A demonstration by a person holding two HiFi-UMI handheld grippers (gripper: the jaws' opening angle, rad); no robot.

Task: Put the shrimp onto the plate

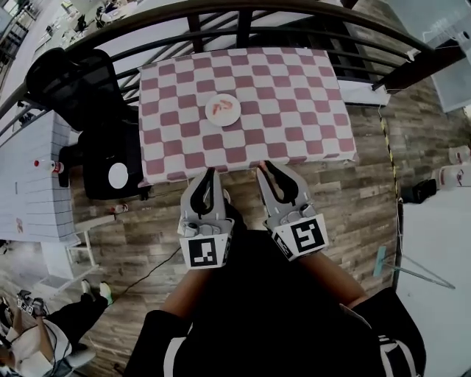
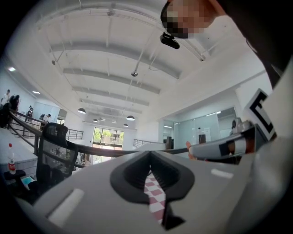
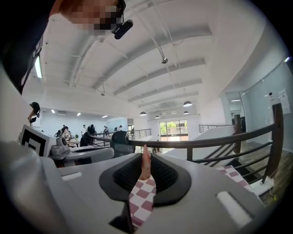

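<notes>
At the near table edge, forearms [image 1: 184,291]: bare, reaching out of a black top, each one gripping a tool.
Left gripper [image 1: 209,174] [image 2: 149,153]: pointing about level, tips sitting over the cloth's near edge; jaws are pressing together, carrying nothing, only a sliver of checks showing through the gap behind the tips.
Right gripper [image 1: 263,168] [image 3: 145,154]: sitting just beside the left one, also at the near edge; jaws are pinching the shrimp.
Shrimp [image 3: 145,167]: pale orange-pink, standing upright between the right pads, its tip sticking up past the jaw tips.
Checkered cloth [image 1: 294,96]: pink and white, covering the whole table top.
Plate [image 1: 234,118]: white, round, sitting near the middle of the cloth, well apart from both grippers.
Piece on the plate [image 1: 219,107]: orange-red, lying inside the rim; too small to tell exactly what it is.
Black chair [image 1: 73,88]: standing off the table's left side.
Railing [image 1: 243,18]: dark, curving round behind the table's far edge.
</notes>
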